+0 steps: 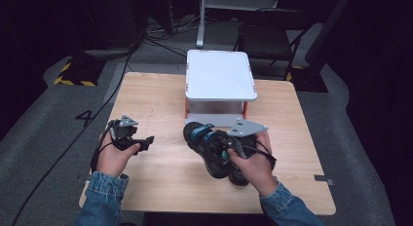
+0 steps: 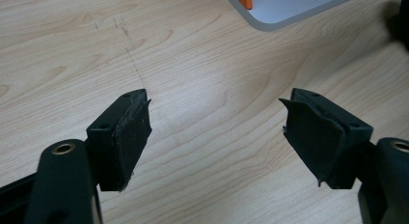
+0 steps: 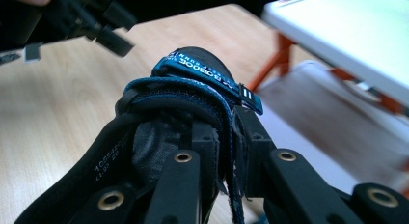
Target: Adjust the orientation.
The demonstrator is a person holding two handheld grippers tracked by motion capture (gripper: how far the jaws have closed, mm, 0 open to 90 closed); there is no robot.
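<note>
Right gripper [image 3: 224, 151] pinches the strap edge of a black sandal [image 1: 209, 148]; left gripper [image 2: 217, 132] waits with nothing between its spread jaws.

The sandal sits at the table's [image 1: 160, 187] centre, toward five o'clock of the white two-tier rack [image 1: 220, 74]. It looks like matte black foam and rubber with blue-edged woven straps, rounded at the toe. A second dark shoe [image 1: 237, 176] lies just beside it at five o'clock. Because the clamp is on soft webbing, the sandal will likely sag and swing, so lift slowly and keep the toe level. The table is pale wood grain; the rack is smooth, with orange posts.
</note>
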